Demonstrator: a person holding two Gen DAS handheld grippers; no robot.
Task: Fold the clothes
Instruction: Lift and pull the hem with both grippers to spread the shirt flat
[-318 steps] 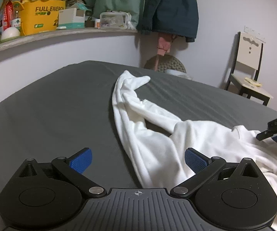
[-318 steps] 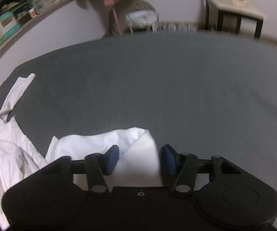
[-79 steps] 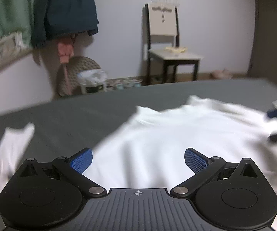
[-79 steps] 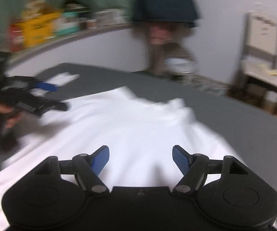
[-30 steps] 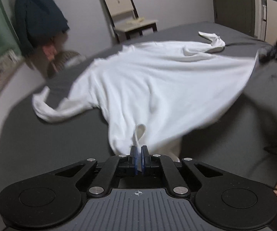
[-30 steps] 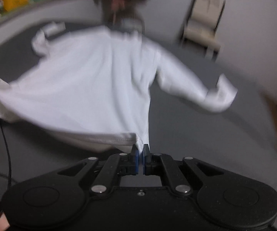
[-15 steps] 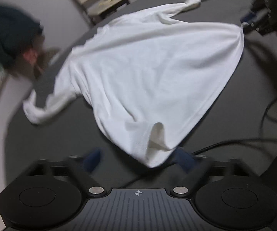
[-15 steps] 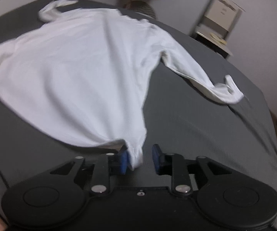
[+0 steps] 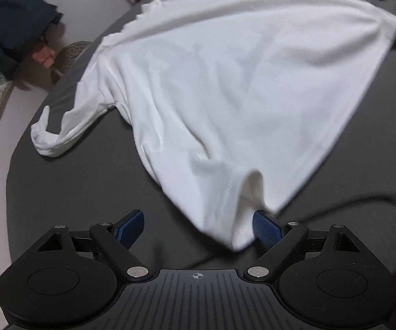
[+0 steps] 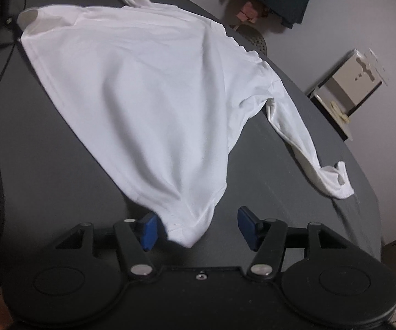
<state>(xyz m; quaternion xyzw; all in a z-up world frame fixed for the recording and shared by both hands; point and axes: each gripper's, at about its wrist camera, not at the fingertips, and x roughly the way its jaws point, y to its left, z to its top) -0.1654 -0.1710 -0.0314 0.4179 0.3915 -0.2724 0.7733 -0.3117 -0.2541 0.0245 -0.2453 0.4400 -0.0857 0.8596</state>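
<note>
A: Entry, left wrist view. Left tool (image 9: 198, 227) stands wide, blue pads (image 9: 130, 227) far apart, gripping nothing. One hem corner of the white long-sleeved shirt (image 9: 225, 82) lies loose between the pads, near the right pad (contact not resolvable; the corner is blurred).

B: Location of the shirt?

A: Spread on the dark grey bed (image 9: 74, 192), body mostly flat, some soft creases. One sleeve (image 9: 60, 129) runs out to the left, cuff bunched and doubled over. A black cable (image 9: 349, 202) crosses the bed on the right, beside the hem.

B: Background, left view?

A: A dark jacket (image 9: 11, 27) hangs at upper left, a round woven basket (image 9: 71, 55) below it against the pale wall.

B: Right wrist view?

A: Right tool (image 10: 196, 227) also wide, nothing clamped. The other hem corner of the shirt (image 10: 148, 96) droops between its pads, touching or just beside the left pad (image 10: 149, 229). The second sleeve (image 10: 302, 143) extends right, cuff crumpled on the bed (image 10: 280, 187). A pale chair (image 10: 346, 88) stands past the bed's edge.
</note>
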